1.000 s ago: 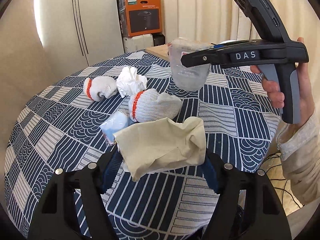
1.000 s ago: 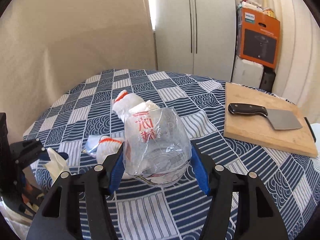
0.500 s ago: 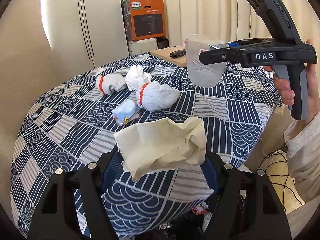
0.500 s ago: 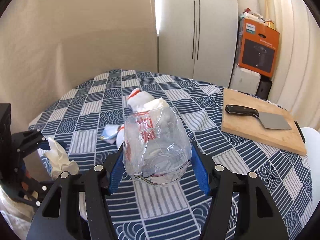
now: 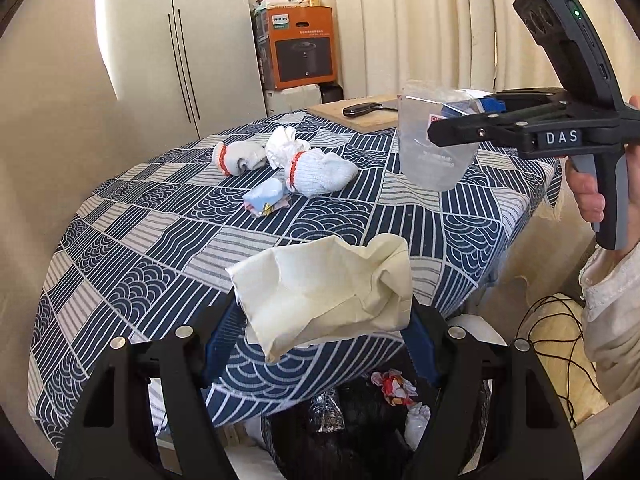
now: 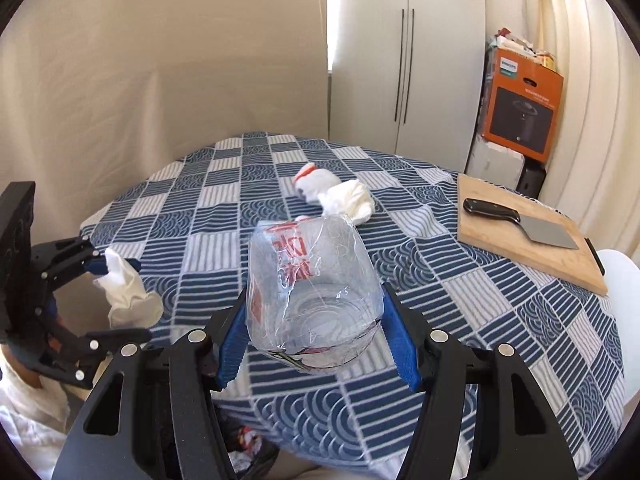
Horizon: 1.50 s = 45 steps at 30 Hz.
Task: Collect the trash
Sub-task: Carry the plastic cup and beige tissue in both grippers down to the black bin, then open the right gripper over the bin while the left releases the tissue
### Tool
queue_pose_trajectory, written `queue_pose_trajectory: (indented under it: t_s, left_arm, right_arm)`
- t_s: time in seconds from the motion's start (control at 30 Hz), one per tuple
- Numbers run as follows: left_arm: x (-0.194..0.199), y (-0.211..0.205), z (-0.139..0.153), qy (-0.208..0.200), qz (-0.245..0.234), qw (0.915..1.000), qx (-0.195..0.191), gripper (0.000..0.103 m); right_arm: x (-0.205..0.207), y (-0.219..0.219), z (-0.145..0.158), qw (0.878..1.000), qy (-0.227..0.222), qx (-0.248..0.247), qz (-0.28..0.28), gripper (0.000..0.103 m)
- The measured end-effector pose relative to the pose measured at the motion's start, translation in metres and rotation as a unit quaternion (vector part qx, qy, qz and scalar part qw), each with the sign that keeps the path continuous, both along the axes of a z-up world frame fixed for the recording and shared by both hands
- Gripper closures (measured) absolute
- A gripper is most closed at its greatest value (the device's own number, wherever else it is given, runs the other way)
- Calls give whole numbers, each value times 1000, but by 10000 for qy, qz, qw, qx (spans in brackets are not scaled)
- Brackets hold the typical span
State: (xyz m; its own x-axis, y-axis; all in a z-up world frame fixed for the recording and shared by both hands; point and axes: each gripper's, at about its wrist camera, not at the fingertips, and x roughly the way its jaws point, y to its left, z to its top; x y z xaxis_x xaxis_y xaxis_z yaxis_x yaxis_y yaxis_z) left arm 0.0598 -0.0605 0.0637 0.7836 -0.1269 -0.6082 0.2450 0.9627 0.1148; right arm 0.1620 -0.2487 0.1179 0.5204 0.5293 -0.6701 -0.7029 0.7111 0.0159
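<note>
My left gripper (image 5: pixel 320 332) is shut on a crumpled cream paper napkin (image 5: pixel 324 288), held at the table's front edge above a black-lined trash bin (image 5: pixel 360 432) with rubbish inside. My right gripper (image 6: pixel 316 344) is shut on a crushed clear plastic cup (image 6: pixel 312 292) with red print, held above the table near its edge. The cup (image 5: pixel 432 148) and right gripper show in the left wrist view; the napkin (image 6: pixel 128 296) and left gripper show in the right wrist view. A white tissue ball (image 5: pixel 286 146) and a blue wrapper (image 5: pixel 266 196) lie on the table.
Two white gloves with orange cuffs (image 5: pixel 320 172) (image 5: pixel 238 156) lie mid-table on the blue patterned cloth (image 5: pixel 160 240). A wooden cutting board (image 6: pixel 524 240) with a cleaver (image 6: pixel 520 222) sits at the far right. A cupboard and an orange box (image 5: pixel 304 48) stand behind.
Both grippers have pulled back from the table's middle toward its front edge, each keeping its item. The trash bin has come into view under my left gripper.
</note>
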Motion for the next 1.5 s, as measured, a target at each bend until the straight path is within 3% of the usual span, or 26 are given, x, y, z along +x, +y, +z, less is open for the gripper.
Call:
queue_pose_trajectory:
  t_s: [0.57,0.9,1.3,1.4,1.5]
  left_arm:
    - [-62,17,-29,63,-111,9999,53,31]
    - [-74,16,-69,469,-216,9986,128,31]
    - [-59,6,-124,1156,-504,9916,287,34]
    - [-54,7,-131,1199,-541,9911,194,22]
    - [-52,10,-133,1163,-542,9916,169,11]
  right_arm:
    - [-94,19,-37,9984,244,-2,501,45]
    - [-131,36,-93,9945,646,-310,769,45]
    - [-130,48,-165,9863,1172,-801,845,43]
    - [-126,48,-175,9868,1148,-829,789,31]
    - [-122,46,-179,9875,1086,-890,712,29]
